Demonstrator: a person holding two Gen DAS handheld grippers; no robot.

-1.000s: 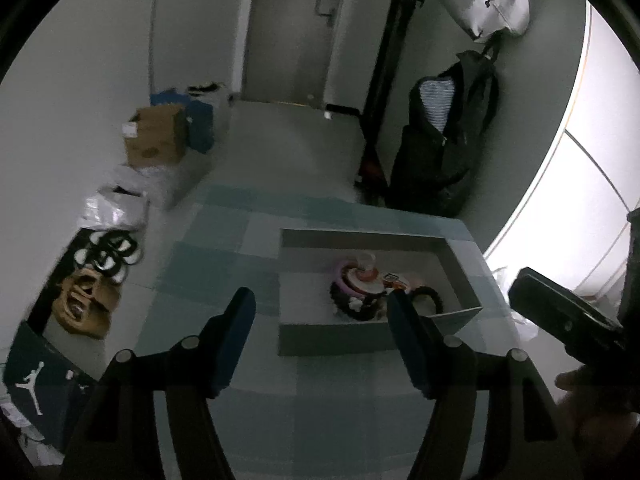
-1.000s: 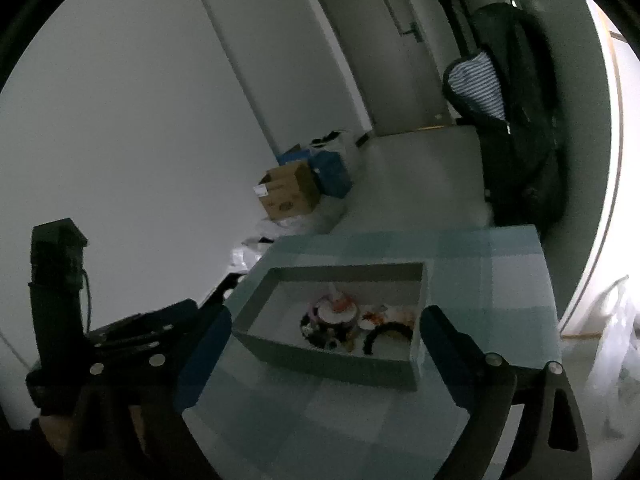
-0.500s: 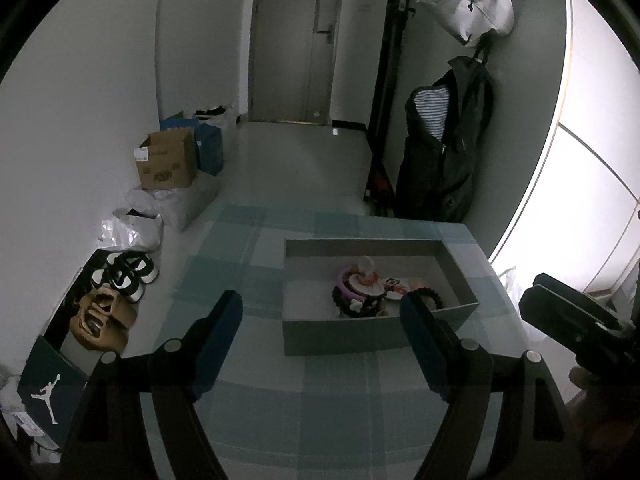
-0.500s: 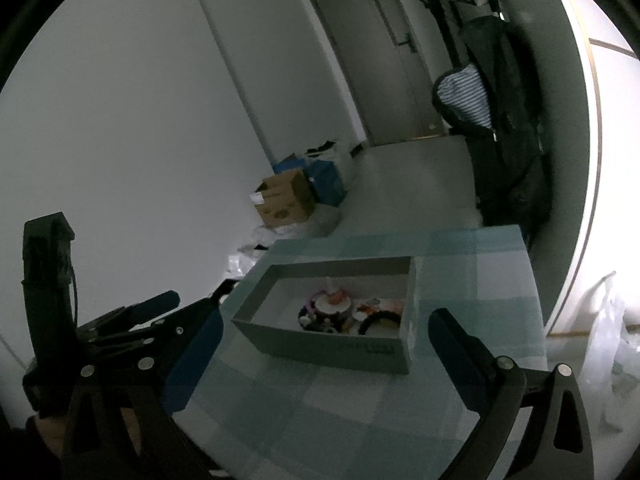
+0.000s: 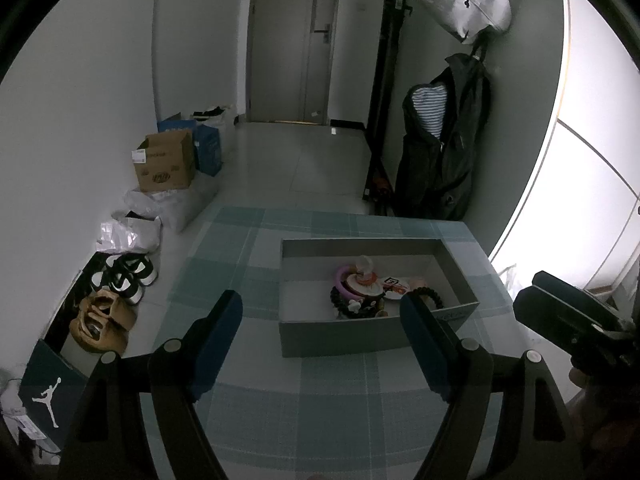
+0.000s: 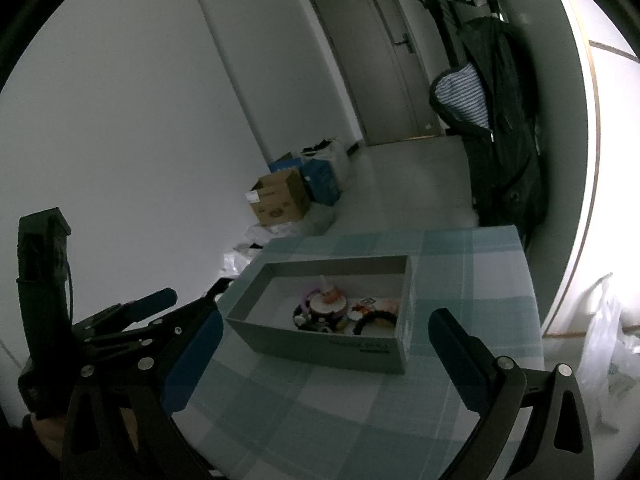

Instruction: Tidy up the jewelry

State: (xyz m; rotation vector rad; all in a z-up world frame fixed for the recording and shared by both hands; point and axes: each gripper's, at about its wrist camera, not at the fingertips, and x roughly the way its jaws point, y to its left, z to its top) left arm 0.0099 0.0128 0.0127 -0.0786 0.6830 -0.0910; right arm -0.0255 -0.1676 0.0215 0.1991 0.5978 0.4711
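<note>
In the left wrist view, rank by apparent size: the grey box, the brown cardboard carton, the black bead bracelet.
1. grey box, also nearest the camera
2. brown cardboard carton, farther off on the floor, so its real size is unsure
3. black bead bracelet, inside the box

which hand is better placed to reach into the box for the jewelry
Probably left: the left gripper sits close to the box, jewelry pile nearly between its open jaws. The right gripper is also open, but farther back.
</note>
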